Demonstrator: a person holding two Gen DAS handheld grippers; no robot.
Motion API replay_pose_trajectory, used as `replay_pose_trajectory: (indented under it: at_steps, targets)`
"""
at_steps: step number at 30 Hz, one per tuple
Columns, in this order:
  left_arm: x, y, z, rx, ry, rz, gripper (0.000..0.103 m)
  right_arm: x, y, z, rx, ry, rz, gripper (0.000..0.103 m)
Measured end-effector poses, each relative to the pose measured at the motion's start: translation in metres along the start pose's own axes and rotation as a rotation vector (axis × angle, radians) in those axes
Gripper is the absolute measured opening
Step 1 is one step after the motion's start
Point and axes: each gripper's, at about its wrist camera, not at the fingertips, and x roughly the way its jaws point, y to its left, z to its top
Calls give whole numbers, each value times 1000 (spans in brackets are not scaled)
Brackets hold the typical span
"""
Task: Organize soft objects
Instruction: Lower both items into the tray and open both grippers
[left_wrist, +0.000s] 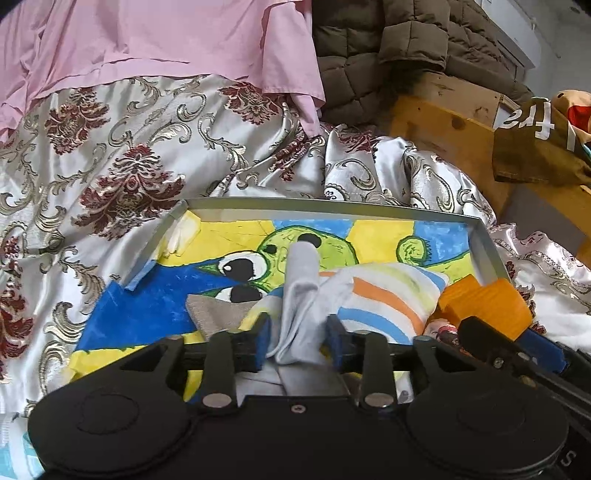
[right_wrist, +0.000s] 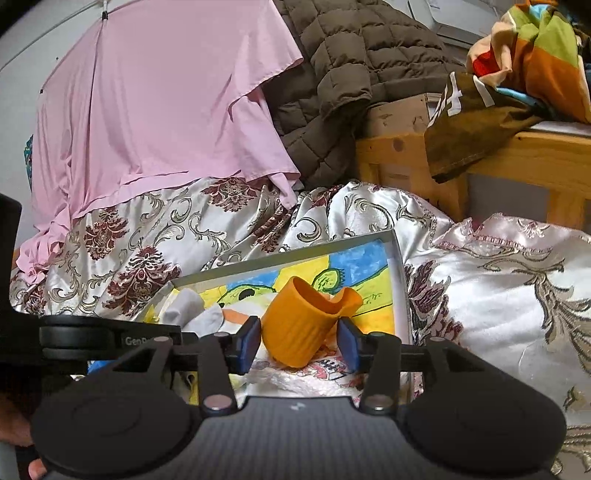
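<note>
Grey sock (left_wrist: 301, 295) between the left gripper (left_wrist: 297, 341) jaws, pads parted and clear of it, orange ribbed cup (right_wrist: 301, 325) loose between the right gripper (right_wrist: 297, 341) jaws, both inside the painted tray (left_wrist: 484, 251)

One shallow tray (left_wrist: 487, 251), one grey sock (left_wrist: 299, 295), one striped cloth (left_wrist: 384, 295), one orange ribbed sleeve (right_wrist: 299, 328), one taupe cloth piece (left_wrist: 210, 310) (partly hidden), one pink sheet (right_wrist: 155, 110), one brown quilted jacket (right_wrist: 354, 59), two grippers.
</note>
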Motion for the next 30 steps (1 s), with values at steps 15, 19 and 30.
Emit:
replay_pose_trajectory:
  at_steps: [15,19,30]
  targets:
    - [-49,14,-4,-30,-48,-15,61,-45,9,8,-25,-39,-24,74]
    - [-73,21,-9,-58,-89,-20,70,-61,15,10,-45,-64,-24,80]
    - [-150,43,-28,-61,-208,2,89,-114,31,11,-67,-138,-14,97]
